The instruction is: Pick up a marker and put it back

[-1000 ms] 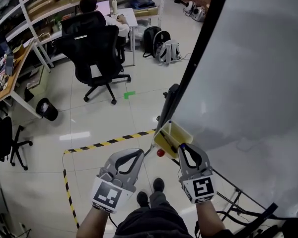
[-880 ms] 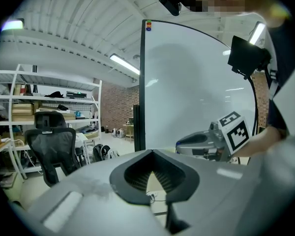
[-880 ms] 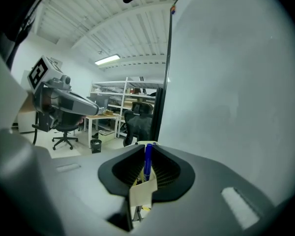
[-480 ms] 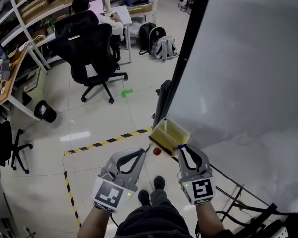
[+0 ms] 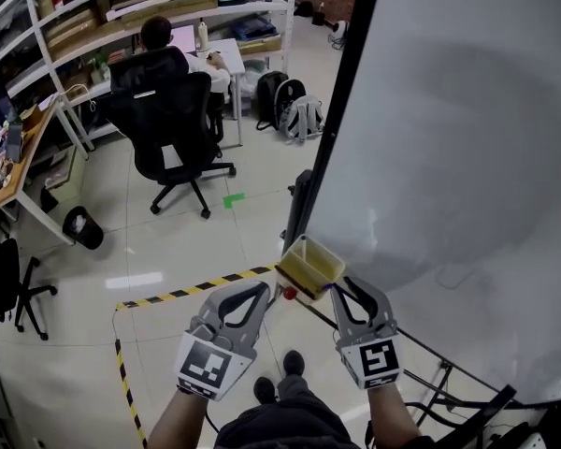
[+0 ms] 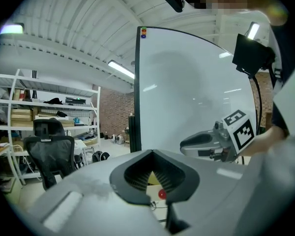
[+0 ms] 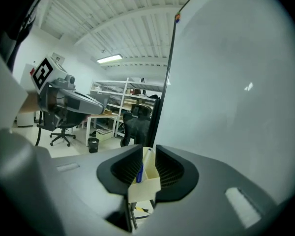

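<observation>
A: What was there in the head view, counted?

B: One whiteboard (image 5: pixel 467 138), one yellow tray (image 5: pixel 310 262) at its lower edge near the black left frame, one red round thing (image 5: pixel 289 294) just beside the tray, and two grippers. The right gripper (image 5: pixel 353 286) had its tips just beside the tray's near wall. The left gripper (image 5: pixel 262 288) was near it but apart from the tray. I could not make out a marker there.

A: And in the left gripper view?

B: Its jaws met at the tips with nothing between them. The same red thing showed beyond them.

A: And the right gripper view?

B: The jaws had just been opening and stood apart around the tray. One marker (image 7: pixel 142 165) leaned inside the tray, toward its left wall, and the pads did not press on it. I judged that it was put back.
</observation>
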{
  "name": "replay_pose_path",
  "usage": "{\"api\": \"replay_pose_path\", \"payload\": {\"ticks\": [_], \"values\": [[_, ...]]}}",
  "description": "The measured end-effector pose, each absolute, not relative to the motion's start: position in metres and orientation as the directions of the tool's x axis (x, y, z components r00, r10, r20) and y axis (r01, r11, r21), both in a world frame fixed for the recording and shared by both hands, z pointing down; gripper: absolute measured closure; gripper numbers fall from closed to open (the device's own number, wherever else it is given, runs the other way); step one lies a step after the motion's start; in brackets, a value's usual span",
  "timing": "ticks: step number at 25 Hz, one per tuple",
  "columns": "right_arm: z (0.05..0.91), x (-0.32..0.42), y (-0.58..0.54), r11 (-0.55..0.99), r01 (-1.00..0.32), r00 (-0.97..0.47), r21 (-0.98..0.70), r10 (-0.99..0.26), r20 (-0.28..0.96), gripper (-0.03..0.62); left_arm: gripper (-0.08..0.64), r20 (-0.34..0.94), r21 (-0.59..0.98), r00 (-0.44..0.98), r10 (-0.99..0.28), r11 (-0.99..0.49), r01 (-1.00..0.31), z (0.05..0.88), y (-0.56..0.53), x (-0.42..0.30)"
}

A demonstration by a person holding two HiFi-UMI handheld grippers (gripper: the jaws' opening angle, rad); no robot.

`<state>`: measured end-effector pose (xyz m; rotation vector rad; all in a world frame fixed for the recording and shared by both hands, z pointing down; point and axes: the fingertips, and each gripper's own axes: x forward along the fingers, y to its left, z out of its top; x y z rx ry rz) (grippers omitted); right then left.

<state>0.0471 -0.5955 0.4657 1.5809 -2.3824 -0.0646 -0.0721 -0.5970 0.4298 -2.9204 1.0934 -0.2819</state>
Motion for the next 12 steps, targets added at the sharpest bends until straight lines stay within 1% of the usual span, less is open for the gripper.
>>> {"api": "replay_pose_path", "payload": {"ticks": [4,7,10,12], "values": [[0.42,0.042,-0.585,0.403,-0.883,-0.384,0.239,-0.915,0.123,0.52,0.555,0.126,-0.12,0.748,-0.652,-0.758,-0.641,0.404,-0.584,-0.073],[0.382,0.027,-0.568,0.428,-0.862,-0.434,0.272,-0.9,0.04,0.52,0.555,0.064,-0.13,0.75,-0.658,-0.751,-0.648,0.378,-0.569,-0.075],[0.361,0.012,-0.548,0.466,-0.842,-0.481,0.27,-0.877,0.014,0.525,0.555,0.022,-0.149,0.754,-0.656,-0.748,-0.646,0.36,-0.553,-0.076],[0.35,0.001,-0.535,0.489,-0.829,-0.509,0.272,-0.861,0.0,0.584,0.555,0.02,-0.169,0.76,-0.649,-0.752,-0.638,0.353,-0.542,-0.077]]}}
